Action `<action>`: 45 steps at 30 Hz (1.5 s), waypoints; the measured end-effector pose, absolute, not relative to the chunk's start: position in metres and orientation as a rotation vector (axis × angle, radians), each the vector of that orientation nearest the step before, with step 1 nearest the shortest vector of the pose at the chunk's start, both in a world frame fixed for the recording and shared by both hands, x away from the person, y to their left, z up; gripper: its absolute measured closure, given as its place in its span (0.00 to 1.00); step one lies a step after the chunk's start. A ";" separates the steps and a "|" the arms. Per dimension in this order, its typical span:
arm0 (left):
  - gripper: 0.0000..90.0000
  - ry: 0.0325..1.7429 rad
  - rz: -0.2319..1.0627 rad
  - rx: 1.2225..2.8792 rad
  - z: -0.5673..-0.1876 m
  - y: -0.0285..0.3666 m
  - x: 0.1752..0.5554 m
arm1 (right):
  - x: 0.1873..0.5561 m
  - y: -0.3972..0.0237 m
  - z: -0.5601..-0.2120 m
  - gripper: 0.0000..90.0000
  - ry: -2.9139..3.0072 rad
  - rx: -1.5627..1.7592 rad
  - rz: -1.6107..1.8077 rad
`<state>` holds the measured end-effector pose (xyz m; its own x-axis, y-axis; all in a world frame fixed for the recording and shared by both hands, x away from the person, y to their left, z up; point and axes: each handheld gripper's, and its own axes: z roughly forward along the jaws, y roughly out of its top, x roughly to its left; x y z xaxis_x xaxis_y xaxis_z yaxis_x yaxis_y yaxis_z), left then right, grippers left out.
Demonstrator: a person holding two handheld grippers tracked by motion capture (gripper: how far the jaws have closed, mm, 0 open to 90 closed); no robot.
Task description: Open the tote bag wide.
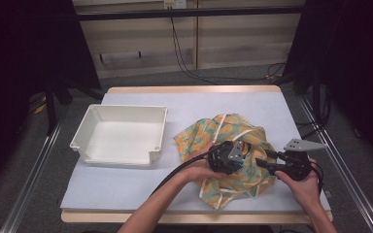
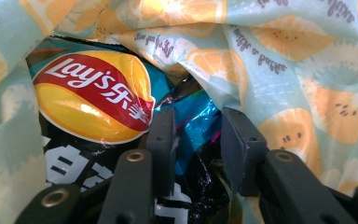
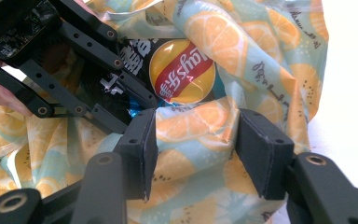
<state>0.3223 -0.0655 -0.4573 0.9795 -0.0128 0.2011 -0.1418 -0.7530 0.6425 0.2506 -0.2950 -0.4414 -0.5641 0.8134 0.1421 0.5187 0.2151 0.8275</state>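
A cloth bag [image 1: 233, 128] printed with orange slices lies crumpled on the right half of the table. Its mouth [image 3: 261, 56] gapes, and a black Lay's chip bag [image 2: 88, 98] with a yellow and red logo [image 3: 182, 70] lies inside. My left gripper [image 1: 245, 150] reaches into that mouth from the left. Its jaws [image 2: 198, 126] are shut on the crinkled teal and black edge of the chip bag. My right gripper [image 1: 261, 162] comes in from the right at the cloth bag's near rim. It stands open [image 3: 196, 140] with a fold of the cloth between its pads.
An empty white tray [image 1: 116, 158] with raised walls sits on the left half of the pale blue table cover [image 1: 199, 102]. Both forearms enter from the bottom edge. Black cables trail from the grippers over the near table edge.
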 end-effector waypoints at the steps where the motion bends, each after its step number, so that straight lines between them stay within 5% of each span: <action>1: 0.78 -0.094 0.238 2.413 -0.458 -0.066 0.322 | 0.251 -0.295 -0.442 0.54 2.176 1.243 1.278; 8: 0.98 -0.039 0.162 2.402 -0.458 -0.065 0.327 | 0.251 -0.293 -0.440 0.49 2.183 1.228 1.283; 15: 1.00 -0.017 0.119 2.393 -0.455 -0.063 0.329 | 0.246 -0.286 -0.426 0.49 2.162 1.173 1.325; 21: 1.00 0.005 0.111 2.365 -0.449 -0.060 0.329 | 0.247 -0.272 -0.422 0.63 2.190 1.131 1.357; 29: 1.00 0.037 0.101 2.320 -0.439 -0.053 0.331 | 0.257 -0.261 -0.442 0.42 2.301 1.154 1.230; 33: 1.00 0.039 0.097 2.306 -0.437 -0.052 0.333 | 0.257 -0.259 -0.446 0.43 2.314 1.160 1.202; 41: 1.00 0.081 0.088 2.265 -0.430 -0.045 0.338 | 0.253 -0.264 -0.446 0.86 2.303 1.148 1.209; 45: 1.00 0.106 0.085 2.228 -0.424 -0.038 0.341 | 0.248 -0.268 -0.441 0.94 2.284 1.145 1.244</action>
